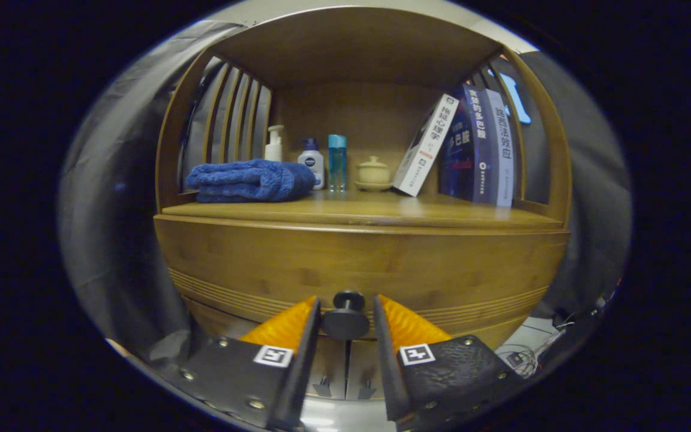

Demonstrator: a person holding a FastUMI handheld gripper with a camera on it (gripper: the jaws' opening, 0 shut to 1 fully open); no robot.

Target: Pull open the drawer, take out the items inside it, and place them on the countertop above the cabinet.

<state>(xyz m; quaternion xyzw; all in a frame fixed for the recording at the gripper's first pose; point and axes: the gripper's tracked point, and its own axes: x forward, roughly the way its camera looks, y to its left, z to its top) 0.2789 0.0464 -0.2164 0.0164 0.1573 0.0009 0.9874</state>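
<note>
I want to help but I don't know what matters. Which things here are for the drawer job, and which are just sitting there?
For the job:
drawer, shut
drawer knob, between the fingers of the gripper, not yet squeezed
countertop

Just sitting there:
blue towel
pump bottle
white bottle
blue bottle
lidded cup
books
</note>
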